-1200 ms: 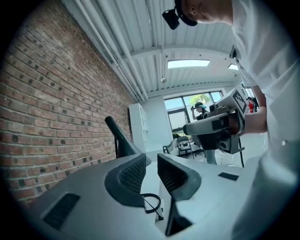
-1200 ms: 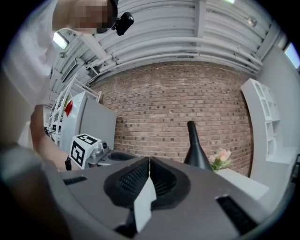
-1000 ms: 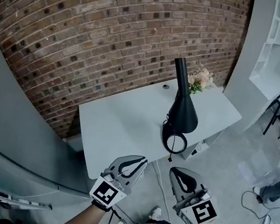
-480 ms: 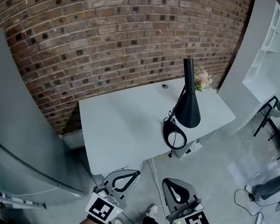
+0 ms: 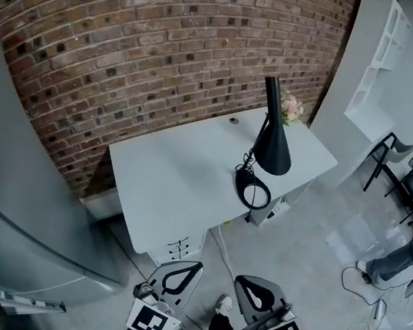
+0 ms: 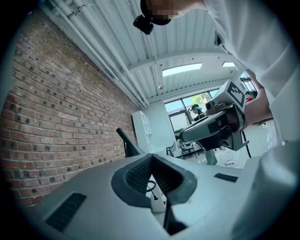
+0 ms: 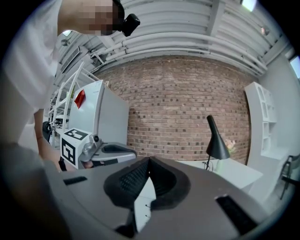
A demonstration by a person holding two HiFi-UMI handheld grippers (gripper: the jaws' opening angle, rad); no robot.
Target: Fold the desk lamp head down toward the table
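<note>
1. Brick wall (image 5: 134, 32) rises behind a pale worktop (image 5: 172, 186), which sits farther off than a second ago because you have stepped back from it.
2. Your desk lamp (image 5: 272, 132) stands toward the worktop's right end, with its round base (image 5: 252, 192) close to the right-hand edge. Its black cone head (image 5: 272, 154) seems already tipped mouth-down toward the surface, though the hinge is hard to read at this range.
3. Your left claw (image 5: 192, 267) has just closed and holds nothing. Your right claw (image 5: 244, 283) is closed and empty too. Both hang low over the floor, well apart from the lamp.
4. This likely means the fold is finished; otherwise you must walk back in to check it.
5. Open floor (image 5: 308, 262) lies between you and the worktop's near edge. A grey cabinet (image 5: 0, 190) bounds your left. White shelving (image 5: 378, 63) and a chair (image 5: 387, 150) stand to the right. A pale cable (image 5: 225, 253) trails down from the worktop.
</note>
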